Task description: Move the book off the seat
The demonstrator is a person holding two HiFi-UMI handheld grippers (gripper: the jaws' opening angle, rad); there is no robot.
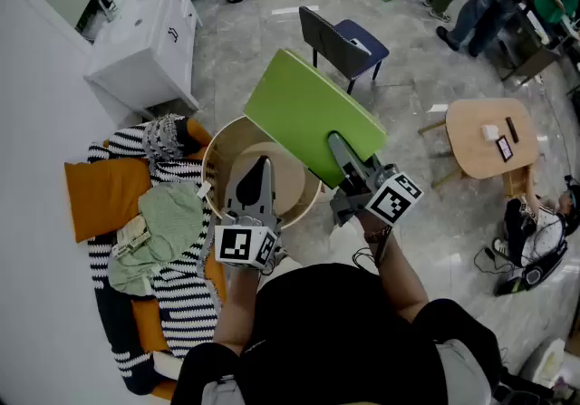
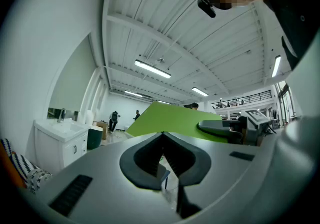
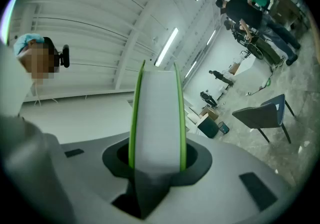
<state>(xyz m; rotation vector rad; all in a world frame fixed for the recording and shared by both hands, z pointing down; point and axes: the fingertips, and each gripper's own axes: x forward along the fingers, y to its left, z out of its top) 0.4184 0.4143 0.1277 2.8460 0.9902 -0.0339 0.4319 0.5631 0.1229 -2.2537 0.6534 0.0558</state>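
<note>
A thin book (image 1: 308,113) with bright green covers hangs tilted in the air above and to the right of the round wooden seat (image 1: 214,151). My right gripper (image 1: 337,144) is shut on its near edge. In the right gripper view the book (image 3: 157,113) stands edge-on between the jaws, white pages between two green covers. My left gripper (image 1: 262,164) hovers over the pale seat top, shut, with nothing between its fingers. In the left gripper view its tips (image 2: 161,137) meet, and the green book (image 2: 170,120) shows beyond them with the right gripper on it.
A heap of striped, orange and green clothes and cushions (image 1: 149,231) lies left of the seat. A white cabinet (image 1: 145,36) stands at the upper left, a dark chair (image 1: 343,45) beyond the book, and a small round wooden table (image 1: 485,136) at the right. People stand at the far right.
</note>
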